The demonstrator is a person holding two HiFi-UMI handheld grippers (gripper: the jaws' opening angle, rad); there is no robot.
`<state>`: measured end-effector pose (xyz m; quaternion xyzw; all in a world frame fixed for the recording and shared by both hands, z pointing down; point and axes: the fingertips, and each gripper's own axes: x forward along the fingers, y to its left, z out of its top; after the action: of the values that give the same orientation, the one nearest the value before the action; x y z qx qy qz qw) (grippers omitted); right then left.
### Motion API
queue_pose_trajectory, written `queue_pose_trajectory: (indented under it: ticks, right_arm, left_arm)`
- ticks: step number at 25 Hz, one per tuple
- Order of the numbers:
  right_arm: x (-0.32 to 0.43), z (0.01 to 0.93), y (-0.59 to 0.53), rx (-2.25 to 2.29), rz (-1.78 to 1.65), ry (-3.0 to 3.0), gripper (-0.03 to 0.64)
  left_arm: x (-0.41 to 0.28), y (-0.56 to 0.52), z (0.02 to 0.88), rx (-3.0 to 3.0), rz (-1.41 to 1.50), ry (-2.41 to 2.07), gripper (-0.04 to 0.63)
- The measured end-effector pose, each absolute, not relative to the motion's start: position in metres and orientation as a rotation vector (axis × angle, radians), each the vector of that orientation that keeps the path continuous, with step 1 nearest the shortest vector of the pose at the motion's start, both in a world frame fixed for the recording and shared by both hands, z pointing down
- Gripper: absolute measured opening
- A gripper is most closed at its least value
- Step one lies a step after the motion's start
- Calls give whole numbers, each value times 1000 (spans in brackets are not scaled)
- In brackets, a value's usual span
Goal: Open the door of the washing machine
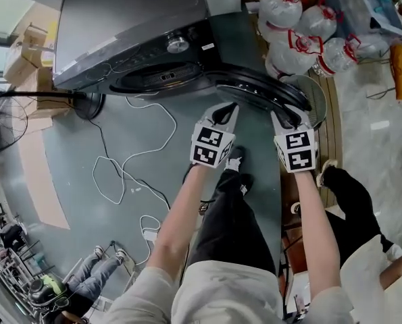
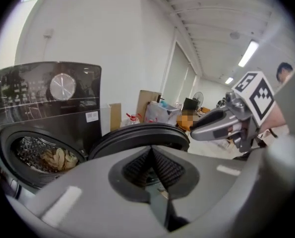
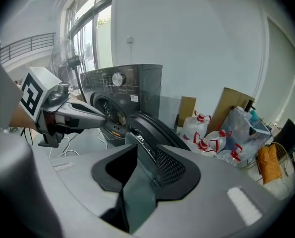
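Note:
The dark washing machine (image 1: 133, 32) stands at the top of the head view. Its round door (image 1: 255, 90) hangs swung out to the right, leaving the drum mouth (image 2: 38, 157) uncovered with laundry (image 2: 58, 158) inside. My right gripper (image 1: 288, 117) is shut on the door's rim, and in the right gripper view the door edge (image 3: 147, 128) runs between its jaws. My left gripper (image 1: 229, 108) is shut on nothing and hovers just left of the door, close to the machine's front. Each gripper also shows in the other's view: the right gripper (image 2: 197, 130) and the left gripper (image 3: 100, 117).
A white cable (image 1: 119, 167) loops over the floor left of my legs. A standing fan (image 1: 5, 120) is at the far left. Several water jugs (image 1: 302, 32) and bags sit right of the machine. Another person's legs (image 1: 349, 194) are close at the right.

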<state>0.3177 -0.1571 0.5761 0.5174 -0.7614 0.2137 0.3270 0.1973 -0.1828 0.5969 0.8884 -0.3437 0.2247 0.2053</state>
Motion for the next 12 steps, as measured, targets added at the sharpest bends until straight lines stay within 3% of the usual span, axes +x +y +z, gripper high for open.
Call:
queue_pose_trajectory:
  ticks: [12]
  right_arm:
    - [271, 512, -87, 1443, 651, -2081, 114]
  left_arm:
    - [96, -99, 516, 2400, 584, -1190, 58]
